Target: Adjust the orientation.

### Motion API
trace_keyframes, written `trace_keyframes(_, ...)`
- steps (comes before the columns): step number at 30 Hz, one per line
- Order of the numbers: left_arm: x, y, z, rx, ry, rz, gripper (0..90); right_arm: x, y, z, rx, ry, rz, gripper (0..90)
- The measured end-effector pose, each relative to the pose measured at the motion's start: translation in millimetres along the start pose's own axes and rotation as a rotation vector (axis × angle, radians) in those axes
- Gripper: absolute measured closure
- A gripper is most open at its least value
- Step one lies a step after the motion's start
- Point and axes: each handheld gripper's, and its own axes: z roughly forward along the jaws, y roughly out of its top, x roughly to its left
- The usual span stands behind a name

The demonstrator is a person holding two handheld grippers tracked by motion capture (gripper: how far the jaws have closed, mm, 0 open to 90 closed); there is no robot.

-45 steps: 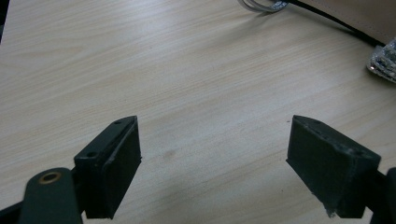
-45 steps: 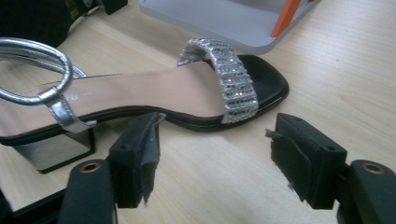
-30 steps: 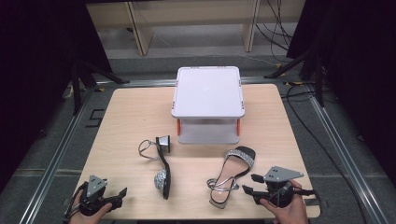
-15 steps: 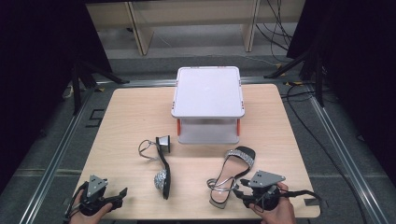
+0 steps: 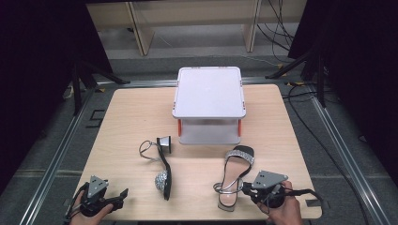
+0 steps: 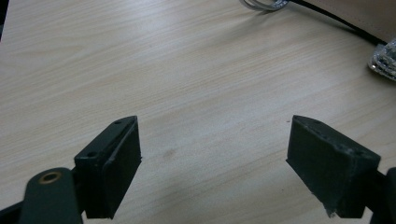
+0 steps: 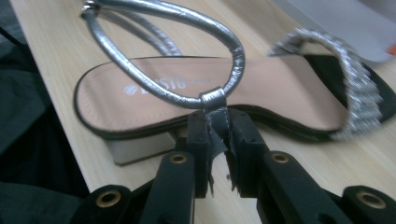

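An upright silver-strapped sandal (image 5: 233, 178) stands on the table's front right, its tan insole (image 7: 261, 88) close before the right gripper view. My right gripper (image 7: 218, 126) has just been closing and is now shut on the silver strap tab (image 7: 214, 100) at the sandal's side, near the heel. In the high view that gripper (image 5: 244, 187) touches the sandal's right side. The second sandal (image 5: 163, 176) lies on its side left of centre. My left gripper (image 5: 123, 194) rests at the front left, open over bare wood (image 6: 212, 140), with nothing between its pads.
A white lidded box (image 5: 209, 91) with orange clips stands at the table's back middle. The wooden table (image 5: 136, 117) has a metal frame around it. A glittering sandal ornament (image 6: 385, 58) shows at the right edge of the left gripper view.
My right gripper moved left up to the upright sandal and its jaws closed on the strap tab. The left gripper stayed put.
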Motion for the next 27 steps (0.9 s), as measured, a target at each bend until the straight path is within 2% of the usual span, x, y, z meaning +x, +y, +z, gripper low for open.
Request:
trace_keyframes(2,-0.5,-0.1,0.1,-0.005,0.002,-0.005,17.0,-2.9,-2.6,-4.1,0.012,-0.023,-0.010,80.2)
trace_keyframes(7,0.2,0.2,0.6,-0.001,-0.003,0.000,17.0,-16.7,-15.3,-15.0,0.017,-0.067,0.061,79.9)
trace_keyframes(8,-1.5,-0.3,2.3,-0.025,-0.017,-0.027,17.0,-19.5,-17.3,-17.0,0.014,-0.083,0.066,79.8)
trace_keyframes(9,-0.3,-0.3,1.8,-0.009,-0.004,-0.010,17.0,-22.2,-19.2,-18.6,0.007,-0.088,0.078,79.7)
trace_keyframes(11,0.0,-0.2,2.2,-0.008,-0.004,-0.012,17.0,-25.2,-21.0,-19.3,-0.012,-0.062,0.140,79.1)
trace_keyframes(13,-0.1,-0.1,2.0,-0.009,-0.004,-0.013,17.0,-25.6,-21.1,-19.1,-0.019,-0.066,0.144,78.2)
trace_keyframes(14,-0.1,0.0,2.4,-0.010,-0.002,-0.013,17.0,-25.0,-20.2,-16.9,-0.018,-0.051,0.173,75.6)
trace_keyframes(16,0.2,0.2,2.8,-0.005,0.001,-0.013,17.0,-25.5,-19.7,-14.1,-0.007,-0.042,0.182,74.9)
trace_keyframes(17,-0.6,0.2,3.2,-0.014,-0.005,-0.027,17.0,-25.7,-19.6,-13.3,0.002,-0.042,0.183,74.9)
trace_keyframes(20,0.7,-0.1,4.2,-0.001,0.001,-0.016,17.0,-27.8,-19.8,-11.6,0.009,-0.033,0.187,75.0)
trace_keyframes(21,0.7,-0.3,4.1,0.000,0.000,-0.015,17.0,-30.1,-19.0,-10.5,0.014,-0.008,0.197,75.3)
trace_keyframes(22,0.7,-0.3,4.1,0.000,0.000,-0.015,17.0,-30.1,-19.0,-10.5,0.014,-0.008,0.197,75.3)
trace_keyframes(23,-1.0,-0.2,3.0,-0.017,-0.007,-0.028,17.0,-32.5,-19.0,-9.2,0.013,0.020,0.212,76.0)
trace_keyframes(25,-0.2,-0.2,2.8,-0.008,-0.003,-0.016,17.0,-35.7,-20.0,-8.8,0.015,0.041,0.236,75.9)
trace_keyframes(27,-0.5,-0.2,3.1,-0.011,-0.004,-0.021,17.0,-37.2,-19.5,-8.3,0.022,0.054,0.242,76.8)
